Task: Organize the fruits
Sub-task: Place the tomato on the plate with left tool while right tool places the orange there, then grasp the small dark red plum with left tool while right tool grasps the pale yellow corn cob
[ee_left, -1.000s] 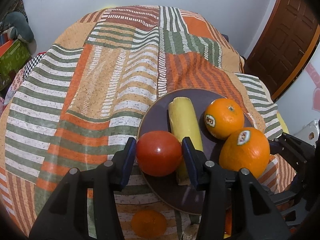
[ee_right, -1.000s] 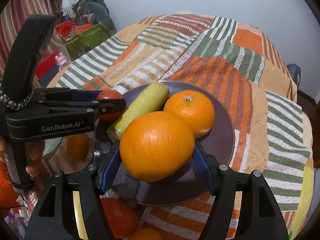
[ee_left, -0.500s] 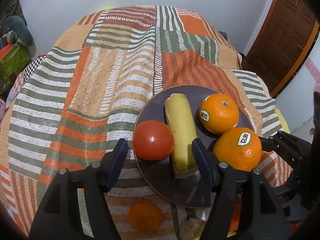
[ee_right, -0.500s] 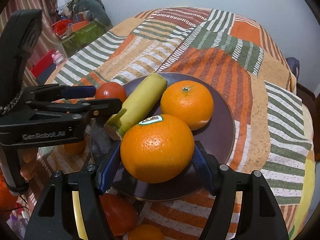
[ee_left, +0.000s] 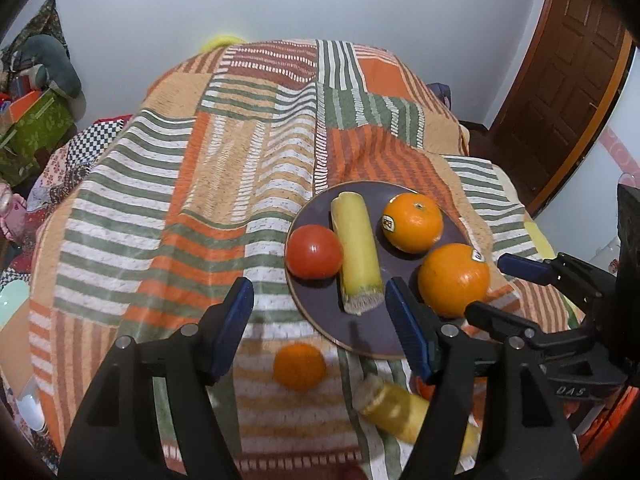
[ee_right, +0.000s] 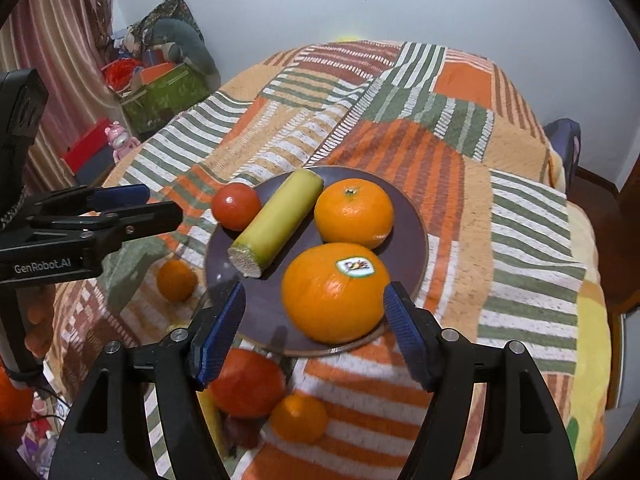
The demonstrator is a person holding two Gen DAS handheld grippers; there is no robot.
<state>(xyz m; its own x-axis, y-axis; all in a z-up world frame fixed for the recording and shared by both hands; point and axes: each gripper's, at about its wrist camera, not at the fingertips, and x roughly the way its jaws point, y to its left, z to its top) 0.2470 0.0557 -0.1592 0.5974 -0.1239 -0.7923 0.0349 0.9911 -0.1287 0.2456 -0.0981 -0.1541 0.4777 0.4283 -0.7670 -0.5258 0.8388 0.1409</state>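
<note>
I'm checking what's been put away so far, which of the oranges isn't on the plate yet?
The small orange lying on the striped cloth just beside the purple plate. The two larger oranges, the stickered near one and the far one, both sit on the plate.

Purple plate point(ee_right: 416, 236), striped orange/green cloth point(ee_right: 520, 240), red tomato point(ee_right: 236, 206), yellow banana point(ee_right: 276, 220)

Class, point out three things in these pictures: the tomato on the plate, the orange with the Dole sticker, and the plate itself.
tomato point(ee_left: 314, 251), left wrist view, middle of its red skin.
orange with the Dole sticker point(ee_right: 334, 294), right wrist view, centre of its peel.
plate point(ee_right: 416, 226), right wrist view, bare right rim.
</note>
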